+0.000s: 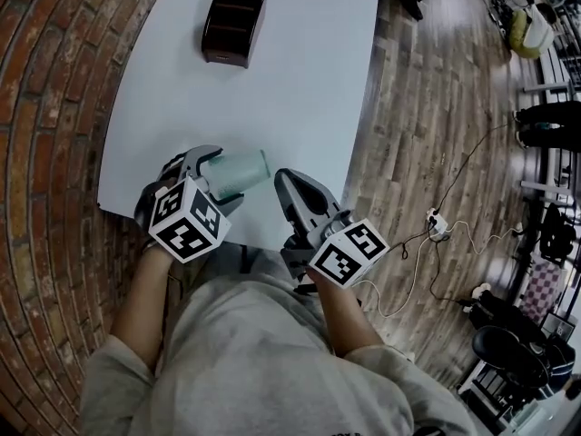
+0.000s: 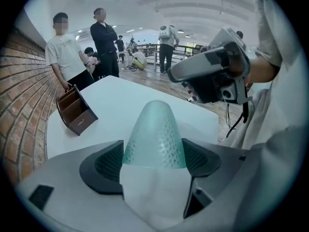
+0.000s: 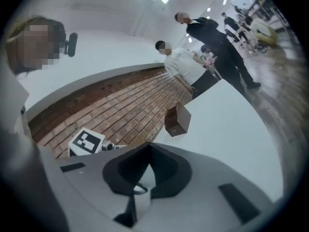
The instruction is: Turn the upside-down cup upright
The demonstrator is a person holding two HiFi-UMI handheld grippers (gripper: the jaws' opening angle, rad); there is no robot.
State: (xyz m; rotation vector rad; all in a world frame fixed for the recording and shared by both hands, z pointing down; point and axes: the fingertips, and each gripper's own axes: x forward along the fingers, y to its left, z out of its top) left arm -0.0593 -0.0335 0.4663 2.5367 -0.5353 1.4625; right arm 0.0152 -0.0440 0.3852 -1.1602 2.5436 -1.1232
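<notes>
Cup (image 2: 154,129) (teal) — in left gripper (image 2: 154,162)

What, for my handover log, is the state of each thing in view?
left tongs, shut on cup
right tongs, shut, empty
cup, tipped on its side in the left tongs
brown organizer, upright on table, far end

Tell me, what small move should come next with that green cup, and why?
Probably roll the left gripper until the cup stands mouth-up, then lower it onto the table. Its fingers clamp the cup, which lies sideways over the table's near edge; the right gripper is shut and empty.
</notes>
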